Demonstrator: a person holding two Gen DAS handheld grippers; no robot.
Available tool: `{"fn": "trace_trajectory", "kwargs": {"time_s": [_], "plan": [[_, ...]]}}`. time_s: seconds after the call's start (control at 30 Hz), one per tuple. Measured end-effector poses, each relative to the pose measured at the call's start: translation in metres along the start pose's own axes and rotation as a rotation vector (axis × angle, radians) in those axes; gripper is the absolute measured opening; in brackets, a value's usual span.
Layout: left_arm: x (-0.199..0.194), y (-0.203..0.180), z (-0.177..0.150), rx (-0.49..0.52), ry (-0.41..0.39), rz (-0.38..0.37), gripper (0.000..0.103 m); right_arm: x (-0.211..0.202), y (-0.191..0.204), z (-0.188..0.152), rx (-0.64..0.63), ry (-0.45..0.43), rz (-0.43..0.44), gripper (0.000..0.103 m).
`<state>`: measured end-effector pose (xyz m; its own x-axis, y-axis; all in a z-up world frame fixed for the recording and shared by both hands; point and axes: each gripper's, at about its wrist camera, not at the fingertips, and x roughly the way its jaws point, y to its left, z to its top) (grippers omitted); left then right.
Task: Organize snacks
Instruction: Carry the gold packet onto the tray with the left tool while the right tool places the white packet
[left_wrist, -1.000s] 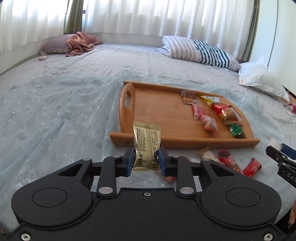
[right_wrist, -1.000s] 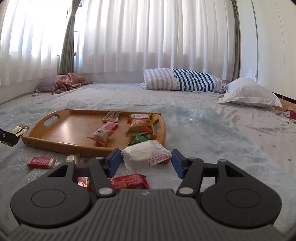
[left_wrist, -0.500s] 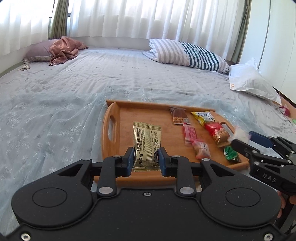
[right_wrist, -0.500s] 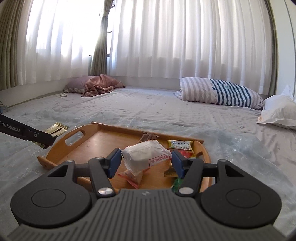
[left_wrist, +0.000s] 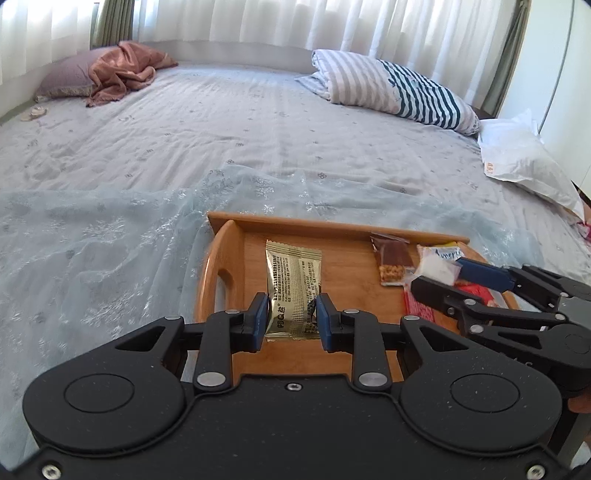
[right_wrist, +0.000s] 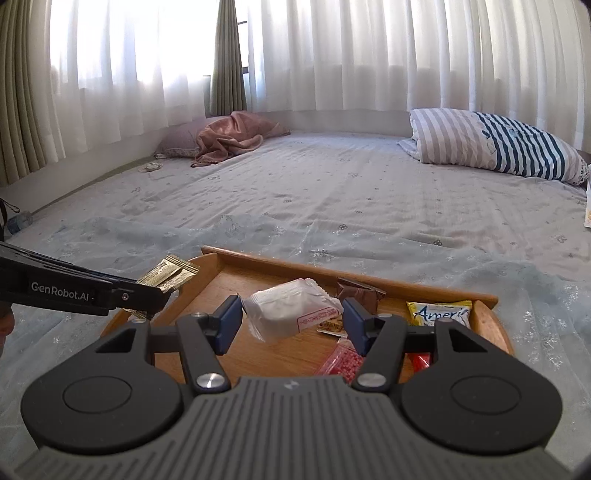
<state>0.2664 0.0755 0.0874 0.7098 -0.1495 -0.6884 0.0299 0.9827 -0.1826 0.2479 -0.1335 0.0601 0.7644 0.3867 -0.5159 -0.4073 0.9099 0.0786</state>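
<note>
Left wrist: we saw our left gripper (left_wrist: 290, 317) pinching the gold packet (left_wrist: 293, 286) at lower centre, over the wooden tray (left_wrist: 343, 266) | Right wrist: our right gripper (right_wrist: 291, 323) clamped the white packet (right_wrist: 291, 308) (centre frame), above the tray.

Gold packet (left_wrist: 293, 291) and white packet (right_wrist: 291, 308) hang above wooden tray (left_wrist: 332, 230) of snacks.

Before you: a striped pillow (left_wrist: 399, 88) and a pink blanket (left_wrist: 123, 68) on a grey bed (left_wrist: 221, 140), below white curtains (right_wrist: 351, 55).
</note>
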Motion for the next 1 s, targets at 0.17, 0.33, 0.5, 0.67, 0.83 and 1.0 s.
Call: {"fn": "trace_trajectory", "kwargs": {"time_s": [0.17,0.33,0.5,0.67,0.83,1.0], "plan": [[0.041,0.010,0.018,-0.008,0.055,0.001,0.026,0.040,0.001,0.008,-0.068,0.036,0.016,0.063],[0.071,0.017,0.030,-0.015,0.087,-0.004,0.026,0.068,0.002,0.012,-0.117,0.068,0.005,0.063],[0.091,0.017,0.036,0.001,0.101,-0.008,0.026,0.085,0.001,0.012,-0.163,0.093,0.029,0.064],[0.104,0.017,0.039,0.004,0.109,-0.013,0.026,0.096,-0.004,0.013,-0.164,0.109,0.045,0.064],[0.112,0.017,0.039,0.001,0.115,-0.008,0.027,0.103,-0.005,0.012,-0.167,0.122,0.051,0.063],[0.118,0.016,0.039,0.010,0.113,0.002,0.027,0.108,-0.001,0.008,-0.201,0.136,0.061,0.060]]}}
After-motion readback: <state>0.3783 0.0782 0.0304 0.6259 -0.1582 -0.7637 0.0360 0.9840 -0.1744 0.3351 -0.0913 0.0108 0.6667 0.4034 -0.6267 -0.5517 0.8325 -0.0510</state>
